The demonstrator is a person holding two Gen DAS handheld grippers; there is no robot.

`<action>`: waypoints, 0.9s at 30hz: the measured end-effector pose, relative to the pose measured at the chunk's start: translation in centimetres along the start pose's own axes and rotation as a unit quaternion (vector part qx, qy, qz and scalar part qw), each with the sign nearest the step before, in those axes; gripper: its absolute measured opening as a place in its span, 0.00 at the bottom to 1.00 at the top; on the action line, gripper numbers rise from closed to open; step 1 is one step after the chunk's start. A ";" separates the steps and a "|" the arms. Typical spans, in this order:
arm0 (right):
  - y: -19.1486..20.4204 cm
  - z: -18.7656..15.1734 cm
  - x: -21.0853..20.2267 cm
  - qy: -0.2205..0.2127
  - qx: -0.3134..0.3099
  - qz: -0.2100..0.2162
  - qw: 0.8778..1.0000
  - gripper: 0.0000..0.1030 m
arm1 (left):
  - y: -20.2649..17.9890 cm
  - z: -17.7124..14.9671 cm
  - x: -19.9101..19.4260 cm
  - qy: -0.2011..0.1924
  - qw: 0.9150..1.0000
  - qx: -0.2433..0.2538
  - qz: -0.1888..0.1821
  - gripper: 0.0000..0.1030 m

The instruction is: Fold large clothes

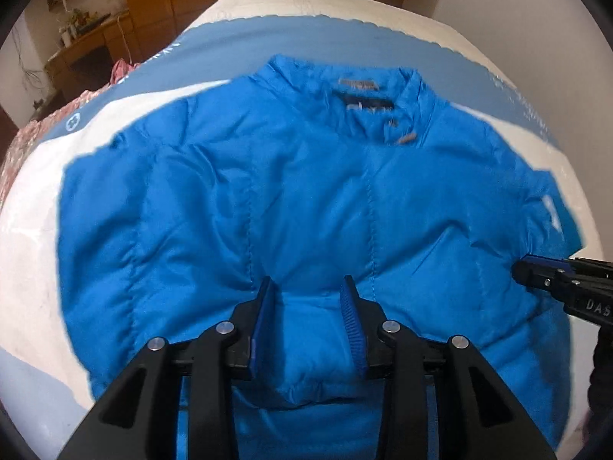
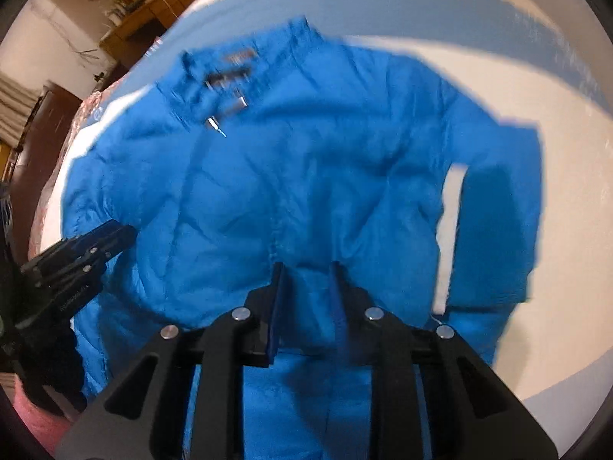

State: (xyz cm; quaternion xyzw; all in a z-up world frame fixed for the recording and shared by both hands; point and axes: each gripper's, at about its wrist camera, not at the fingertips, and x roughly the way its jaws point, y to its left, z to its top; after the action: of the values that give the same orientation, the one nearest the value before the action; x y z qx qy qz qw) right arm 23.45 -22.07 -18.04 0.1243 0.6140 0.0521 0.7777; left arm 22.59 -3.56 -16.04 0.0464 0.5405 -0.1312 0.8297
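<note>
A bright blue padded jacket (image 1: 306, 191) lies front up on the bed, collar at the far end, and shows in the right wrist view (image 2: 291, 176) too. My left gripper (image 1: 309, 281) holds a bunched fold of the jacket's lower hem between its fingers. My right gripper (image 2: 306, 268) also has a fold of the hem between its fingers. The right gripper shows at the right edge of the left wrist view (image 1: 536, 268). The left gripper shows at the left of the right wrist view (image 2: 111, 234). One sleeve (image 2: 498, 211) lies folded beside the body.
The jacket rests on a white and blue bed cover (image 1: 34, 207). A pink patterned blanket (image 1: 23, 142) lies at the bed's left edge. A wooden desk and cabinets (image 1: 88, 50) stand beyond the bed.
</note>
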 end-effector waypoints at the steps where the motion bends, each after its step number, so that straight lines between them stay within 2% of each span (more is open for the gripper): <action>1: -0.1 0.0 0.6 -0.003 0.000 -0.001 1.000 0.22 | -0.2 -0.2 0.3 -0.002 1.000 0.008 0.004 0.36; 6: -0.1 -0.5 1.0 -0.028 0.012 -0.011 0.999 0.20 | -0.6 -0.2 1.0 -0.003 1.000 0.004 0.012 0.36; 9: 0.2 -0.6 0.5 -0.026 0.002 -0.026 0.999 0.20 | -0.3 0.1 0.6 0.005 1.000 -0.006 0.009 0.36; 11: 0.1 -1.0 -1.2 -0.025 0.011 -0.019 0.999 0.20 | 0.3 -0.1 -0.9 0.008 1.000 -0.018 0.008 0.35; 13: 0.1 -2.6 -4.3 -0.055 0.007 -0.002 0.998 0.27 | 1.5 -1.2 -3.8 -0.005 0.999 -0.033 0.000 0.38; 15: 0.0 -4.5 -6.4 -0.064 0.001 0.007 0.998 0.34 | 2.6 -2.7 -6.1 -0.010 0.999 -0.040 0.003 0.51; 17: -0.3 -6.9 -8.1 -0.066 -0.003 0.020 0.998 0.38 | 3.9 -5.2 -8.9 -0.019 0.999 -0.038 0.013 0.57; 20: -0.6 -10.9 -9.9 -0.069 -0.013 0.014 0.997 0.52 | 5.8 -9.3 -12.1 -0.017 0.998 -0.036 0.043 0.63; 22: -1.1 -14.0 -10.8 -0.069 -0.016 0.006 0.997 0.52 | 6.7 -12.2 -14.0 -0.010 0.998 -0.040 0.054 0.68; 27: -2.8 -19.3 -10.9 -0.047 0.010 -0.016 0.999 0.54 | 8.1 -17.8 -15.7 0.025 0.995 -0.056 0.077 0.70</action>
State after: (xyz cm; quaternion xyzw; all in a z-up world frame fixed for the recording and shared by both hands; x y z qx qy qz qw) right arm 1.94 -24.87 -12.63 0.1245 0.5793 0.0278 0.8051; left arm 3.06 10.70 -9.65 0.0441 0.5622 -0.0353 0.8251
